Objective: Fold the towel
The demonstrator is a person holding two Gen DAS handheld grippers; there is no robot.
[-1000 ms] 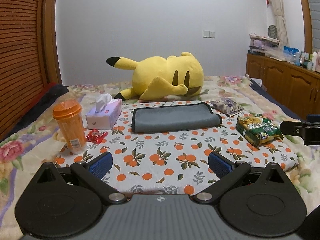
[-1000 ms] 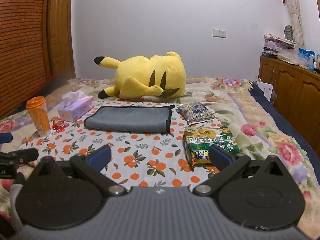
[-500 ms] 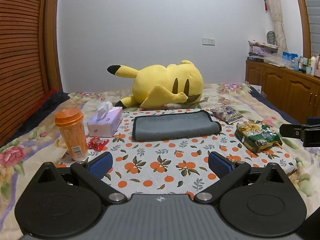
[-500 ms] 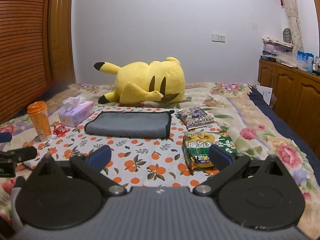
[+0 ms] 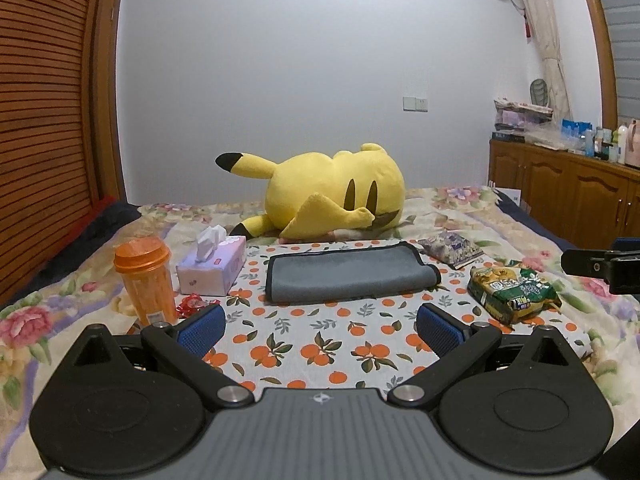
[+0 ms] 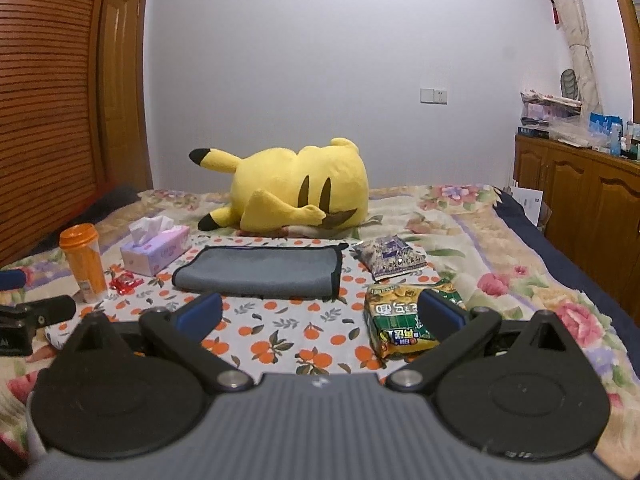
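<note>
— While the grey towel [image 5: 350, 276] is lying flat on the orange-print cloth [image 5: 320, 340], just in front of the yellow plush [image 5: 334, 192], how is it being judged?
— As soft, light and limp; its black-hemmed corners are being preferred. Both the left gripper [image 5: 320, 326] and the right gripper [image 6: 320, 314] are being held wide open, empty

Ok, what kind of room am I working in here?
Most likely a bedroom at home: the towel lies on a bed with a flowered cover, a yellow plush toy sits behind it, and wooden cabinets line the right wall.
</note>
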